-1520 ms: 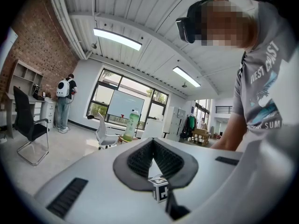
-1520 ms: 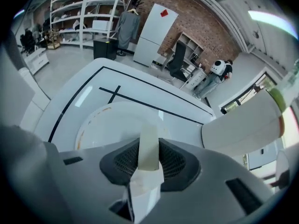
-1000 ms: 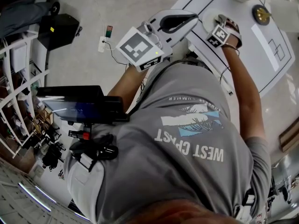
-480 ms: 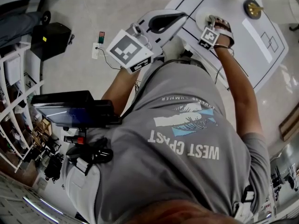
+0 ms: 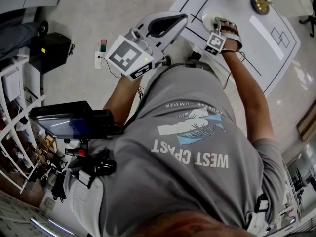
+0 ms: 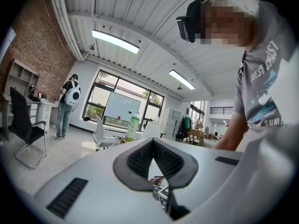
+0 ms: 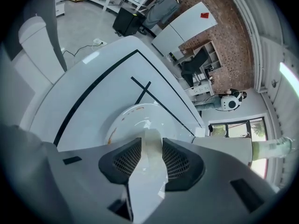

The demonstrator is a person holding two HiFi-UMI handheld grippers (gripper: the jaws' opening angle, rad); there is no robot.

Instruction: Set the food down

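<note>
Gripper on right [image 7: 151, 143] nose-down over plate [image 7: 133, 118] (fingers [image 7: 125, 160] newly apart, seemingly empty)

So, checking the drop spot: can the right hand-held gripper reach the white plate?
Likely yes: the right hand-held gripper hangs over the white plate, nothing in the way; its jaws have just been opening, with something pale, unclear, between them.

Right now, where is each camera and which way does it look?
Head view: on the person's head, looking steeply down at the grey shirt, both forearms and white table.
Left gripper view: on the left gripper, facing level toward the windows; shows its shut jaws, shirt, an arm.
Right gripper view: on the right gripper, tilted down at the plate; its jaws, just opened wider, with nothing clearly between them.
Shared: head and right gripper views both show the table.
</note>
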